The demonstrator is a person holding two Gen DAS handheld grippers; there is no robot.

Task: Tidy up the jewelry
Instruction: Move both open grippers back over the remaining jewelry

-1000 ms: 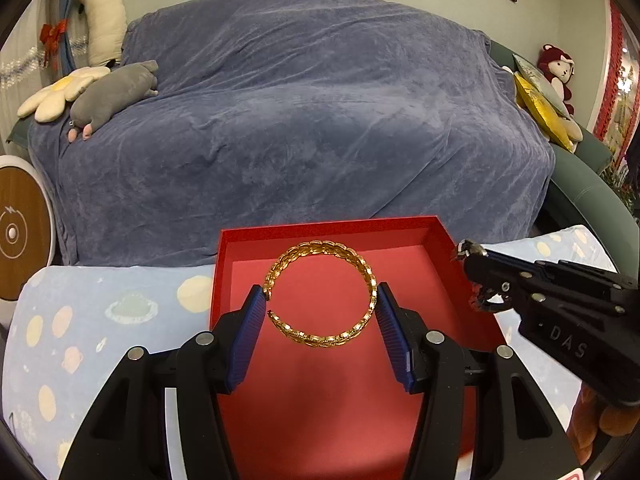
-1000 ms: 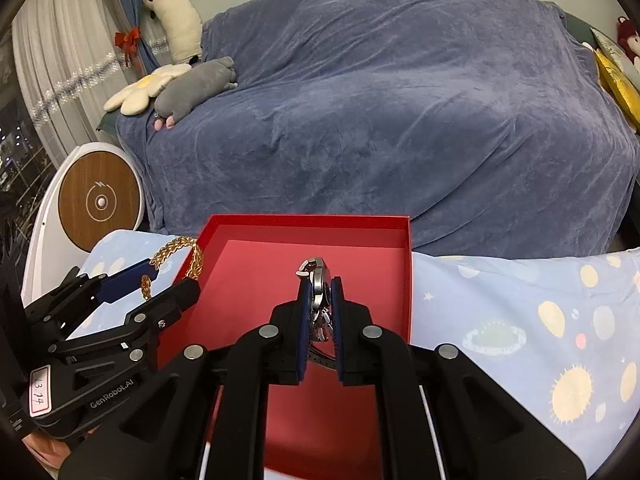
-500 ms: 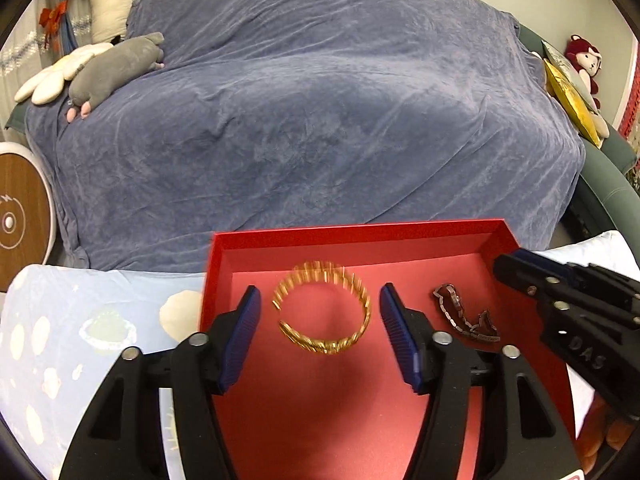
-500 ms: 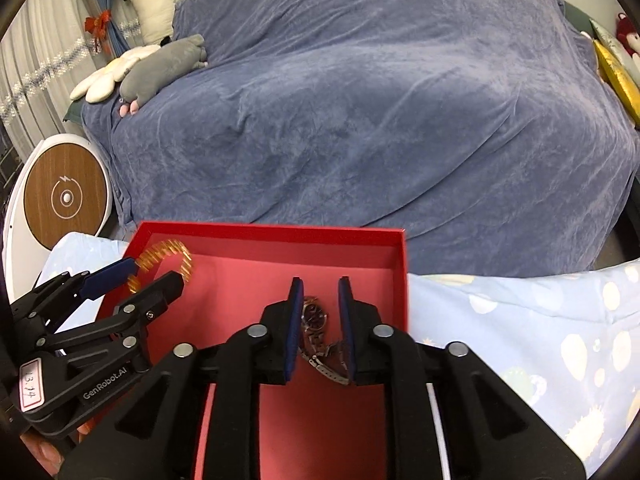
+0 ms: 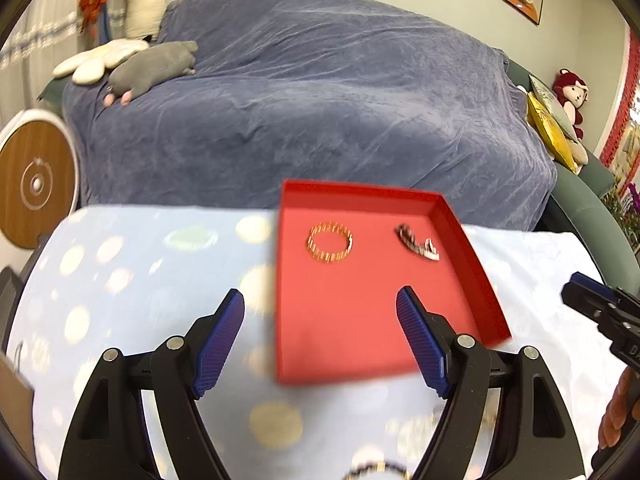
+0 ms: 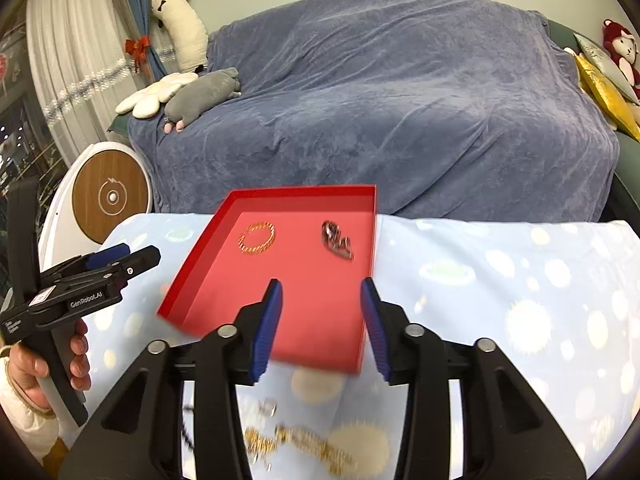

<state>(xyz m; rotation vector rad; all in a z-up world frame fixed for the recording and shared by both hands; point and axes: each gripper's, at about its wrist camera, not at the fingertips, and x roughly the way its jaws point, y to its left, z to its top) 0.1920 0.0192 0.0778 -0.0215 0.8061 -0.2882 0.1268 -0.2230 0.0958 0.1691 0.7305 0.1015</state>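
A red tray (image 5: pixel 472 248) (image 6: pixel 192 264) lies on the light blue patterned cloth. In it lie a gold bracelet (image 5: pixel 330 242) (image 6: pixel 258 237) at the left and a dark watch (image 5: pixel 417 242) (image 6: pixel 336 239) at the right. My left gripper (image 5: pixel 320 334) is open and empty, held near the tray's front left edge; it also shows at the left of the right wrist view (image 6: pixel 120 258). My right gripper (image 6: pixel 322 320) is open and empty over the tray's front edge; its tip shows in the left wrist view (image 5: pixel 592 300). More gold jewelry (image 6: pixel 304 446) lies blurred on the cloth below my right gripper.
A sofa under a blue-grey blanket (image 6: pixel 380 100) stands behind the table, with plush toys (image 6: pixel 200 96) at its left and cushions (image 6: pixel 600 88) at its right. A round wooden-faced appliance (image 6: pixel 110 196) stands at the left.
Both grippers have opened, let go of the bracelet and the watch in the tray, and drawn back and up away from it.
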